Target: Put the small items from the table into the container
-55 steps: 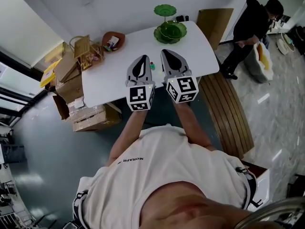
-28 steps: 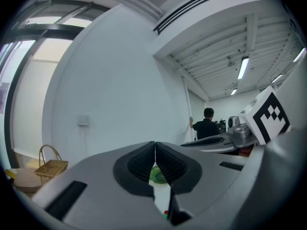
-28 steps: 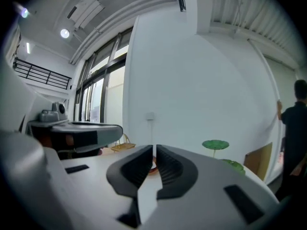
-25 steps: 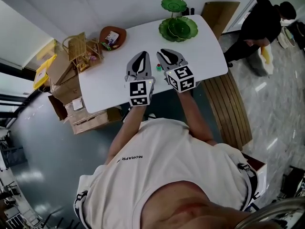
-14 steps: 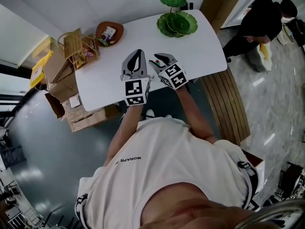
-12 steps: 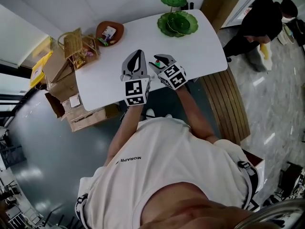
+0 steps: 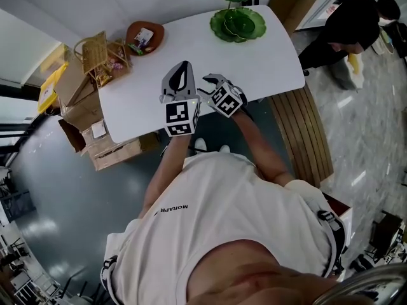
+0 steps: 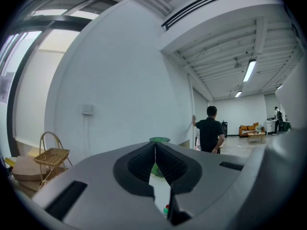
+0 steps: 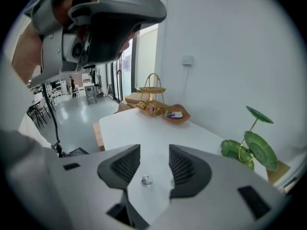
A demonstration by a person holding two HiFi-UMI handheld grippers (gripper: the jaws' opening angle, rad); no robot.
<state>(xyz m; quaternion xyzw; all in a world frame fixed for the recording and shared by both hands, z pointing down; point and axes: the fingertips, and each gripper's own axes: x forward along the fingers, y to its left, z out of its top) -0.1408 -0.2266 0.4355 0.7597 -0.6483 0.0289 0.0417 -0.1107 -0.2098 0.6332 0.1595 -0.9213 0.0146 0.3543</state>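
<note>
A small silver round item [image 9: 146,180] lies on the white table [image 7: 267,62], between the jaws of my right gripper [image 9: 154,150]. Those jaws are opening, and the pads do not touch the item. In the head view the right gripper [image 7: 206,79] tilts down over the table's near edge. My left gripper [image 7: 185,64] hovers beside it, held level. Its tips meet in the left gripper view [image 8: 155,143], with nothing between them. A small green and red item [image 8: 166,209] shows low in the gap behind them. The brown bowl [image 7: 144,35] with a few items sits at the far left of the table.
A wicker basket [image 7: 95,53] stands left of the bowl. A green tiered plate [image 7: 238,21] is at the far right of the table. Cardboard boxes [image 7: 95,132] lie on the floor at the left, and a wooden bench [image 7: 305,138] runs along the right. A person in black [image 7: 346,24] stands beyond.
My right gripper has come down toward the table, tipped downward and rolled, and its jaws have spread apart. The left gripper has hardly moved.
</note>
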